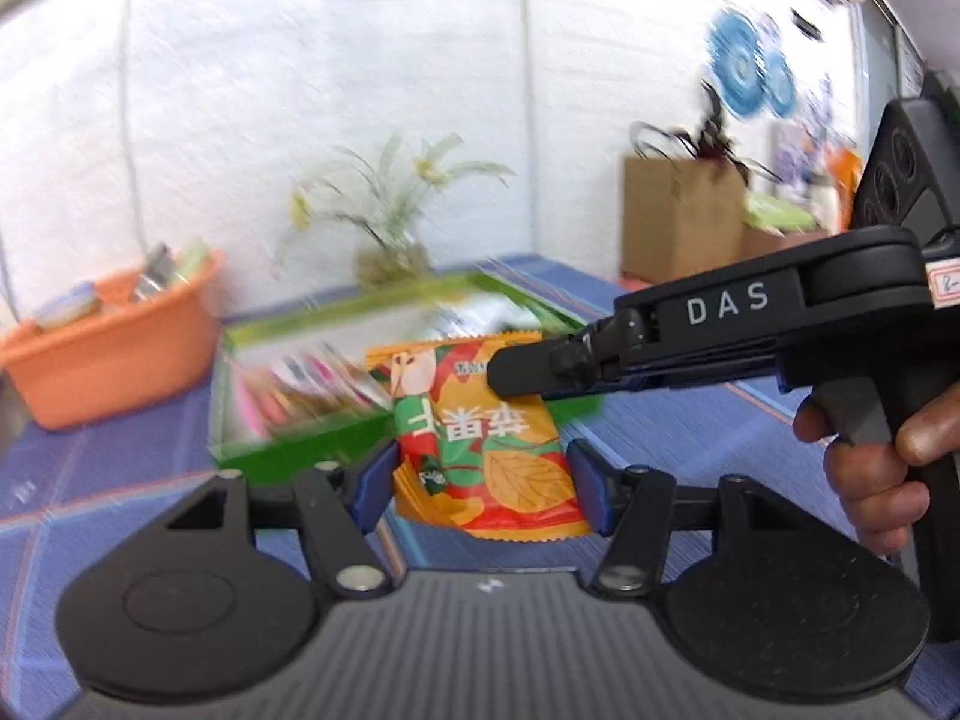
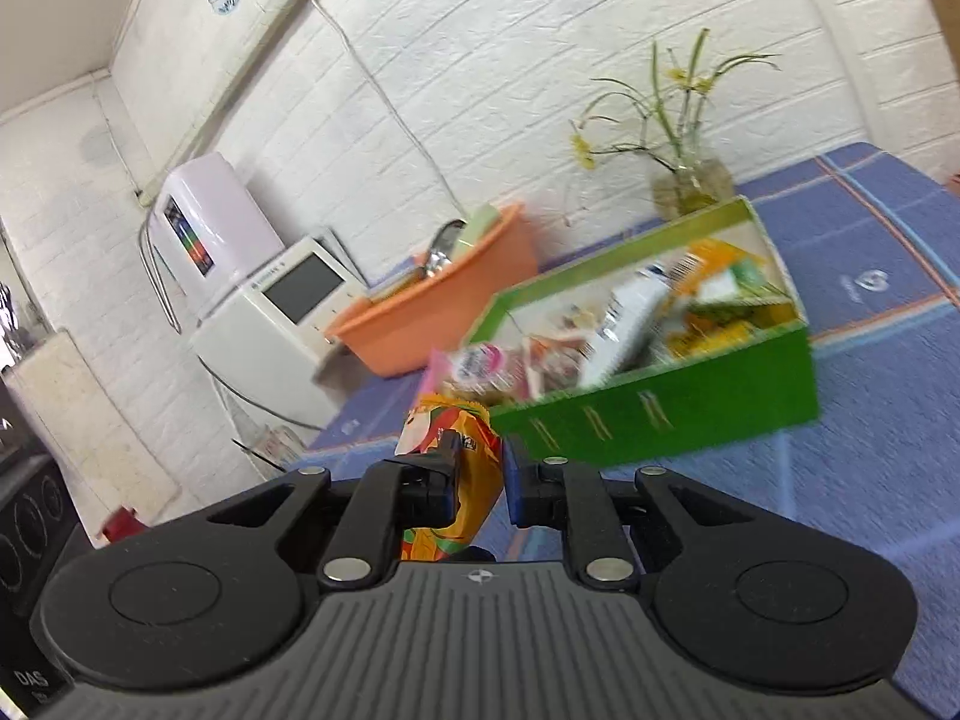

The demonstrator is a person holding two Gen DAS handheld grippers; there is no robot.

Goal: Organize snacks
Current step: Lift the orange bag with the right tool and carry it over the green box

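- While both of your grippers hold the same orange snack packet [image 1: 480,450], it hangs clear above the blue tablecloth [image 1: 690,438], just in front of the green box [image 1: 288,450].
- Your left gripper [image 1: 477,489] has its blue pads [image 1: 372,480] pressed on the packet's two side edges, low on the packet; the jaws are clamped on it, with the packet standing upright between them.
- Your right gripper [image 1: 510,375] comes in from the right in the left wrist view, its black finger tips over the packet's upper right part. Your hand [image 1: 870,462] wraps its grip, one finger on the trigger.
- From the right wrist view, the right gripper [image 2: 480,474] pinches the packet [image 2: 456,438] edge-on; its jaws stand narrow and clamped on the packet, which bends between them.
- Beyond the packet, the green box [image 2: 660,420] sits open on the tablecloth [image 2: 870,450], filled with mixed snack packs [image 2: 618,324]; blur hides their labels.
- An orange tub [image 2: 444,300] stands left of the box, near the white brick wall [image 2: 480,60], with a few items inside.
- A glass vase of yellow flowers [image 2: 690,180] stands behind the box against the wall.
- A cardboard box [image 1: 678,216] sits far right in the left wrist view.
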